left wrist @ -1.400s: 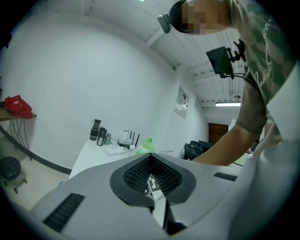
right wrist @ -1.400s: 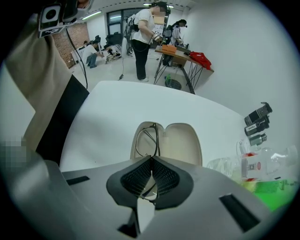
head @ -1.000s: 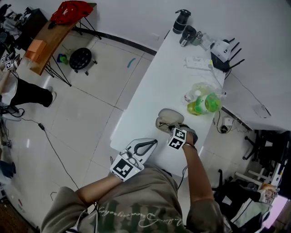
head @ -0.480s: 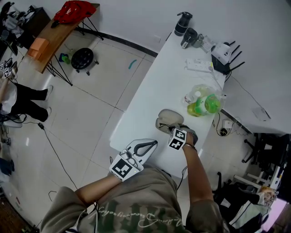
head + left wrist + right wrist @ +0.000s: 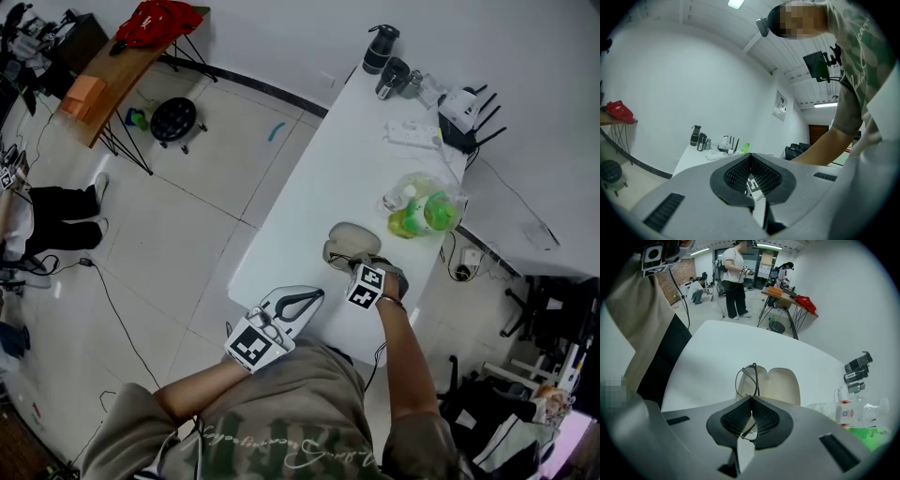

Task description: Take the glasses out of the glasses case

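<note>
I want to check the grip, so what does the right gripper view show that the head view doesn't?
Only the right gripper view: the right gripper with its jaws closed on the glasses, one lens standing up in front of the open glasses case.
Only the head view: the left gripper, held off the table's near edge by the person's torso.
Both: the open case on the white table and the green bottle beyond it.

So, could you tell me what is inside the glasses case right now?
The open glasses case shows only bare beige lining. The glasses are pinched in the right gripper, one lens in front of the case's left half. Its near edge is hidden behind the gripper.
</note>
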